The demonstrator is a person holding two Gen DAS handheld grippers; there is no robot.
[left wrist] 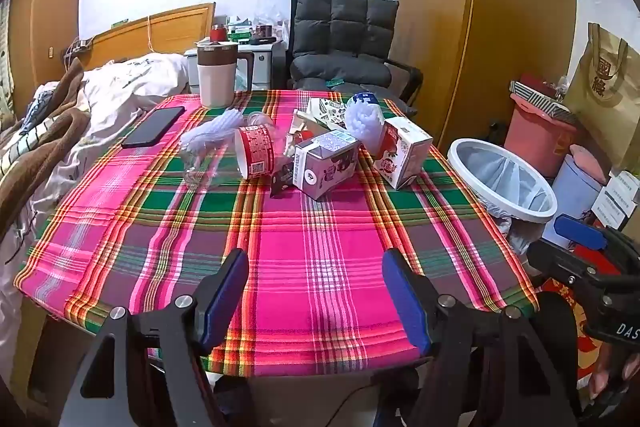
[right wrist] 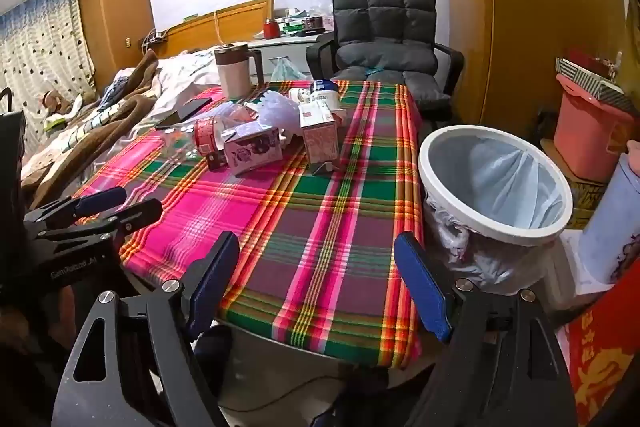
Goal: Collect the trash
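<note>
Both grippers, left (left wrist: 316,291) and right (right wrist: 316,283), fingers spread wide and empty over near tabletop (left wrist: 280,247); trash cartons (left wrist: 326,163) heaped mid-tabletop; risk of grabbing phone (left wrist: 154,126) or toppling mug (left wrist: 218,73) behind.

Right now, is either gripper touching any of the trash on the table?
Apart. In both wrist views the open left gripper and right gripper hang over bare tablecloth, well short of the cartons.

Both wrist views look down and forward from the table's (left wrist: 312,251) near edge. The right view sits nearer the bin (right wrist: 496,183). They share the tabletop and the trash pile (left wrist: 320,151).
</note>
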